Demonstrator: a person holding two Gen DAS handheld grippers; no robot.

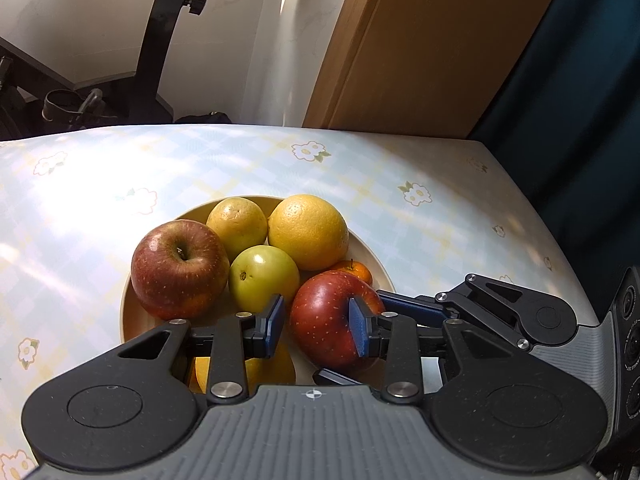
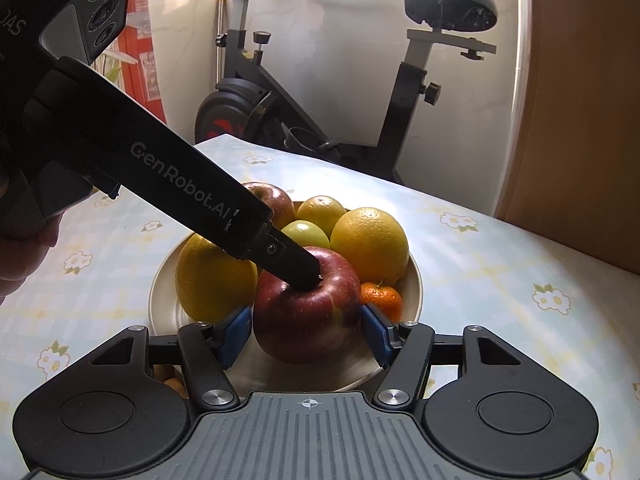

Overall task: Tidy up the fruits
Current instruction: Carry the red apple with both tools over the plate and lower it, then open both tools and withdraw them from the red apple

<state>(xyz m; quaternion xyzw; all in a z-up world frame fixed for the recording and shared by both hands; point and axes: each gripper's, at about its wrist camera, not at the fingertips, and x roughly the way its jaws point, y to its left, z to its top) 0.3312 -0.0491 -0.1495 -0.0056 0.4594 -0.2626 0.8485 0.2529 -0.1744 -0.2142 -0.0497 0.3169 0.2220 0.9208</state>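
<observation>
Sunlit floral tablecloth (image 2: pixel 500 264) carries a cream bowl (image 2: pixel 414 292) of fruit, an exercise bike (image 2: pixel 280 104) behind. From the left, the left gripper (image 1: pixel 316 322), jaws narrow and holding nothing, rests on the dark red apple (image 2: pixel 308 312). The right gripper (image 2: pixel 306 334) straddles that apple, pads at its sides; whether they press I cannot tell.

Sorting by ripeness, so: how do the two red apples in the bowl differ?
The near apple is deep, even red; the far apple is paler, streaked with yellow. The near apple sits gripped between the right tool's pads, with the left tool's tip at its top; the far apple is untouched. Both lie in the bowl.
</observation>
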